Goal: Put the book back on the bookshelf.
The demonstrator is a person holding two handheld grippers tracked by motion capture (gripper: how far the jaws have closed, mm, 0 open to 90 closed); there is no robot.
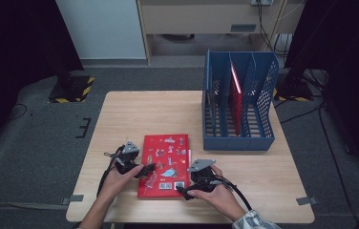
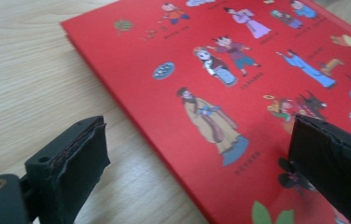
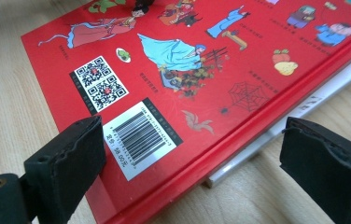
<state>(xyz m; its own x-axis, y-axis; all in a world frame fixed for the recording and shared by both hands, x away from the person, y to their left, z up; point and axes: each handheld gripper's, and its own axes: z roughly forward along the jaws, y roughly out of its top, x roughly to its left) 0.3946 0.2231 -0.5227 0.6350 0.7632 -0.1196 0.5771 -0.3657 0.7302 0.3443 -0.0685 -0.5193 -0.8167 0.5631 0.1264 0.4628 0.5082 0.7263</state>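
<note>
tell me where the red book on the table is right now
In the high view the red book lies flat at the table's near edge, between the left gripper and right gripper.

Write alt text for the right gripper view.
A flat red hardcover book with cartoon figures, QR codes and a barcode lies on a light wooden table. The right gripper has open black jaws straddling its near corner, where white pages show.
</note>
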